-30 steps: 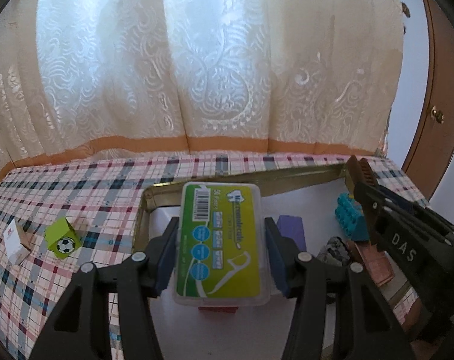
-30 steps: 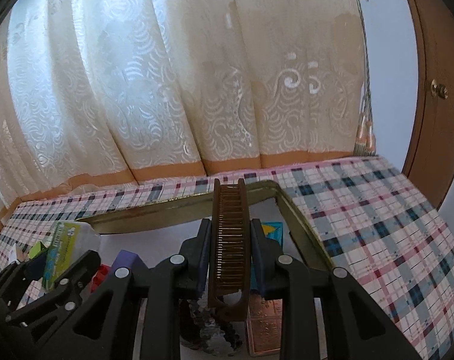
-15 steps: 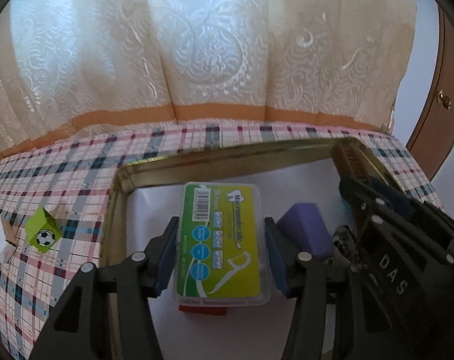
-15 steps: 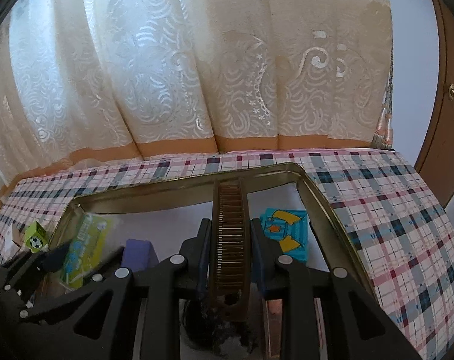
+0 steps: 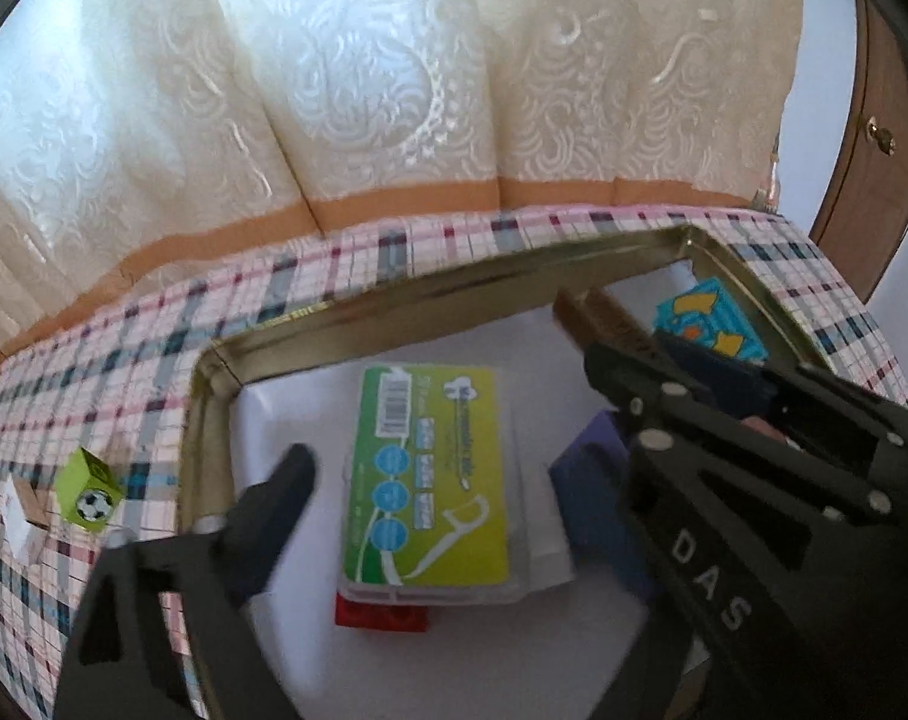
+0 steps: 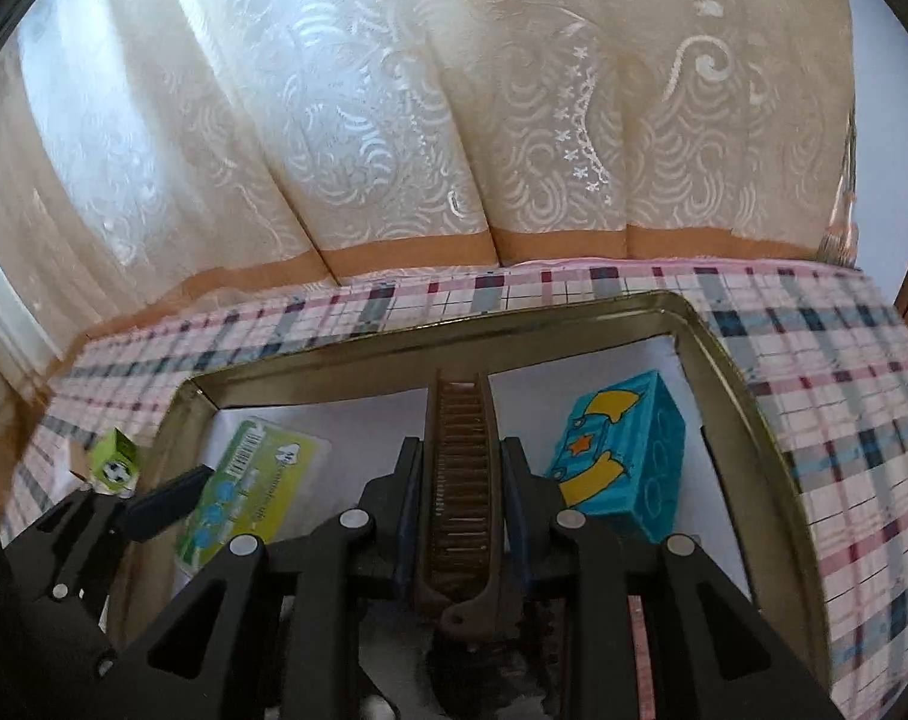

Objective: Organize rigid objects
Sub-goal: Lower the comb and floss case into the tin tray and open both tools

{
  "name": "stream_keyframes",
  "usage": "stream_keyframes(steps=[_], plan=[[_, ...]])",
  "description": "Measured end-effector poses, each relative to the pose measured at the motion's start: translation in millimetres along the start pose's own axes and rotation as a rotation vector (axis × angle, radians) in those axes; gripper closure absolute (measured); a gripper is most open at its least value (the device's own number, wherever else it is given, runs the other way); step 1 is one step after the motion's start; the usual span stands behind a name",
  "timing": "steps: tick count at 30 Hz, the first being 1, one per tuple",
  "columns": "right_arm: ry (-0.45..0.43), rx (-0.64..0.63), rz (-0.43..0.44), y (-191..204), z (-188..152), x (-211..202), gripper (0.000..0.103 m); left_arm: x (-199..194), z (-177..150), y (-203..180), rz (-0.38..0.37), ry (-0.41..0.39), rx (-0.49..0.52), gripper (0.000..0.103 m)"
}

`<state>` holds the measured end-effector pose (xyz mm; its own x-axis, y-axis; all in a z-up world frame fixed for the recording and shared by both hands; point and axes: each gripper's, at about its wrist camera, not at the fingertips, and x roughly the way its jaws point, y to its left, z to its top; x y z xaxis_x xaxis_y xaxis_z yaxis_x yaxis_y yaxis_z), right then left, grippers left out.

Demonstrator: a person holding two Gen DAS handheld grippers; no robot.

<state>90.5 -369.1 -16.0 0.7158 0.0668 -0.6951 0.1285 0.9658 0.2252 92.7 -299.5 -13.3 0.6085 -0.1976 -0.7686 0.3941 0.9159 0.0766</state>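
While my right gripper [image 6: 457, 480] is clamping the brown comb [image 6: 457, 456] lengthwise, pointing at the tin tray's [image 6: 748, 414] far wall, my left gripper [image 5: 448, 480] is standing apart, having just been opening off the floss box [image 5: 427, 480], now lying inside between its 2 fingers.

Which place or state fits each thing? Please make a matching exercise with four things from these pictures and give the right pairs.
Things:
1. floss box
2. comb
3. green cube
4. blue box

Places or states:
A. on the checked cloth, outside the tray
B. clamped in the right gripper
C. in the tray, between the open fingers of the left gripper
D. in the tray, near its right wall

Pairs: 1-C, 2-B, 3-A, 4-D
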Motion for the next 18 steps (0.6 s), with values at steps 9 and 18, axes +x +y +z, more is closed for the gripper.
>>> stream_keyframes(steps=[9,18], plan=[[-0.094,-0.008,0.007,3,-5,-14,0.031,-2,-1,8,-0.017,-0.009,-0.033,0.000],[-0.116,0.053,0.004,-3,-8,-21,0.030,2,-2,15,-0.074,0.021,-0.092,0.000]])
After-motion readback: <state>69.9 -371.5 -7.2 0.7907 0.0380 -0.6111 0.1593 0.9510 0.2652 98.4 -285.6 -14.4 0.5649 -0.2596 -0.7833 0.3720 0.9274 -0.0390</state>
